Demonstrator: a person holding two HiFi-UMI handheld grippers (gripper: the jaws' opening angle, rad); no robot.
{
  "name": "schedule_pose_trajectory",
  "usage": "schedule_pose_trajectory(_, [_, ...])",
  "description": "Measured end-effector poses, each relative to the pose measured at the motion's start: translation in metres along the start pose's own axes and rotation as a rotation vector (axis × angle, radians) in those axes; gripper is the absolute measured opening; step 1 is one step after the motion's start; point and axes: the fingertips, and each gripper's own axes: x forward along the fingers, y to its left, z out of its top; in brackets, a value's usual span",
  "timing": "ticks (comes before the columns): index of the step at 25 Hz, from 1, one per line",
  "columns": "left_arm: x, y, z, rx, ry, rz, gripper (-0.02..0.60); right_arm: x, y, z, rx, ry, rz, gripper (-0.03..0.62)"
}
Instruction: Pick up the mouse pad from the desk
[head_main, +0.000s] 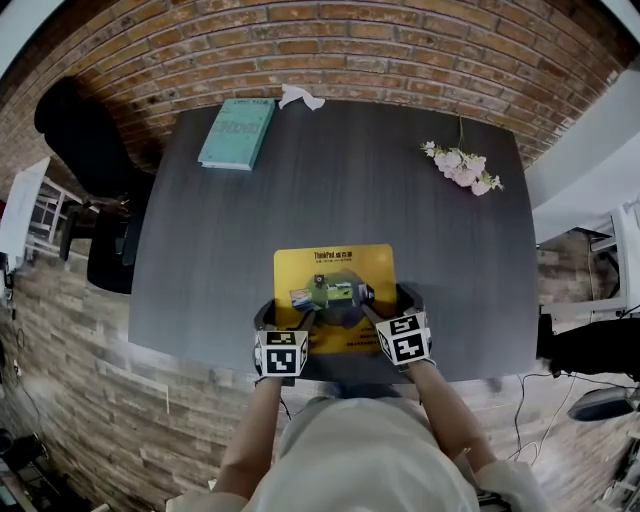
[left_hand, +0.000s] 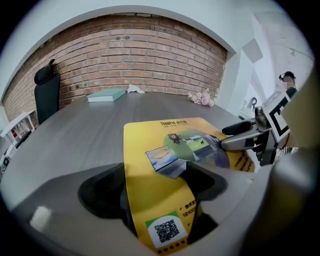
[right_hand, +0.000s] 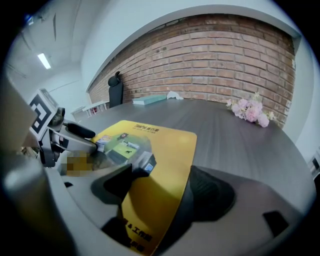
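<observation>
A yellow mouse pad (head_main: 335, 272) with printed pictures lies flat on the dark grey desk (head_main: 200, 250), close to the front edge. My left gripper (head_main: 288, 320) stands over the pad's near left corner. In the left gripper view its jaws are wide open, with that corner of the mouse pad (left_hand: 150, 195) running between them and no pad pressing on it. My right gripper (head_main: 388, 306) stands at the near right corner. Its jaws are open too, straddling the right edge of the mouse pad (right_hand: 160, 170). Each gripper shows in the other's view: the right gripper (left_hand: 250, 138), the left gripper (right_hand: 65, 135).
A teal book (head_main: 237, 133) and a crumpled white paper (head_main: 300, 97) lie at the desk's far edge. A sprig of pink flowers (head_main: 462, 168) lies at the far right. A black chair (head_main: 90, 150) stands left of the desk, against a brick wall.
</observation>
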Motion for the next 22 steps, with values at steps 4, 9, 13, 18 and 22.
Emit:
schedule_pose_trajectory(4, [0.000,0.001,-0.001,-0.010,-0.003,0.006,0.371,0.000,0.000,0.000,-0.004,-0.005,0.000,0.357])
schedule_pose_trajectory(9, [0.002,0.004,0.001,-0.028,-0.001,0.032,0.371,0.001,0.000,0.001,-0.009,-0.005,0.001,0.347])
schedule_pose_trajectory(13, [0.001,0.002,0.002,-0.029,-0.001,0.046,0.365,0.000,0.000,0.001,-0.010,-0.007,-0.002,0.342])
schedule_pose_trajectory(18, [0.000,0.004,0.001,-0.027,0.001,0.049,0.357,0.000,0.004,0.001,-0.015,-0.010,-0.005,0.323])
schedule_pose_trajectory(22, [0.001,-0.006,0.001,-0.009,0.006,0.028,0.292,-0.001,0.008,0.002,-0.027,-0.012,-0.002,0.283])
